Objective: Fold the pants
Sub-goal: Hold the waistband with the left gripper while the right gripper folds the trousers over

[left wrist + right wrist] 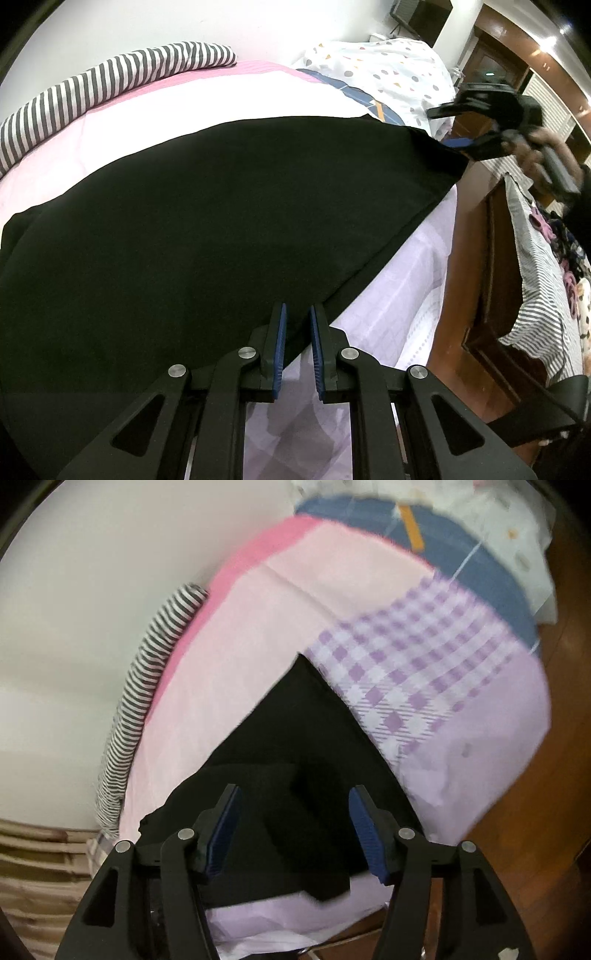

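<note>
Black pants (221, 206) lie spread flat across the bed's pink and lilac sheet (399, 295). My left gripper (297, 314) is shut on their near edge, and the black cloth runs in between the blue pads. In the same view my right gripper (447, 127), held by a hand, sits at the pants' far right corner with its jaws apart. In the blurred right wrist view the right gripper (293, 790) stands open over the pants (295, 720). The cloth lies below and between its fingers, and neither pad presses on it.
A striped grey-and-white cloth (110, 81) lies along the wall side of the bed. A blue cover (461, 554) and a dotted white quilt (388, 70) are at the head end. Dark wooden furniture (491, 258) with a striped cloth (535, 280) stands right of the bed.
</note>
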A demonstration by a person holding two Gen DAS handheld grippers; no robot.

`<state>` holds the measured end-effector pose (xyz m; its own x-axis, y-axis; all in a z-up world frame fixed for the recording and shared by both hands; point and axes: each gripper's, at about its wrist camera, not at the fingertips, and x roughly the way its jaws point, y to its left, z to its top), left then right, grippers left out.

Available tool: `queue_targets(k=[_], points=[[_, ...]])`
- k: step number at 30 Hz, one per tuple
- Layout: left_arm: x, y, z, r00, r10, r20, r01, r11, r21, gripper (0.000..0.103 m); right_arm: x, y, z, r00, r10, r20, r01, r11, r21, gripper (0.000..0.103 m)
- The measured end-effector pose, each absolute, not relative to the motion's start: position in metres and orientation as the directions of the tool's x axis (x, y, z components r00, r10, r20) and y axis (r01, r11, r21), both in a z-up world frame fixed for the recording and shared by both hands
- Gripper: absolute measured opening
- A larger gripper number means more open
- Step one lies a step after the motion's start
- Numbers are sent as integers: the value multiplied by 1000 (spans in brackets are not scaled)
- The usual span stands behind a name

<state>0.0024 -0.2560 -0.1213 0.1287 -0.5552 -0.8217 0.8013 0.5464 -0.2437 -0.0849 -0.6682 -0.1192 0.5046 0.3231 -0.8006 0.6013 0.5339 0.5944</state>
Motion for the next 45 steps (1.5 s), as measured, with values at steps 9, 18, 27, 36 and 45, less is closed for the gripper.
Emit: queue_targets(k=[9,18,27,36,45], points=[[2,-257,-121,132,-548,-826,800,551,-238,14,-48,-667,-171,481,581,-657,604,323,729,43],[2,-255,-121,129,-555,-822,797,552,-248,14,-47,-653,-115,669,431,-606,369,515,774,10],[4,-254,-122,126,-562,-818,796,549,-254,14,-68,-624,-80,714,259,-650,264,761,593,12],[7,-253,-122,122,-566,-815,792,551,-264,14,-109,-644,-102,589,104,-801,513,718,470,41],[7,-254,-121,123,-560,-819,789,556,-262,14,-151,-641,-127,525,68,-848,624,647,438,37]])
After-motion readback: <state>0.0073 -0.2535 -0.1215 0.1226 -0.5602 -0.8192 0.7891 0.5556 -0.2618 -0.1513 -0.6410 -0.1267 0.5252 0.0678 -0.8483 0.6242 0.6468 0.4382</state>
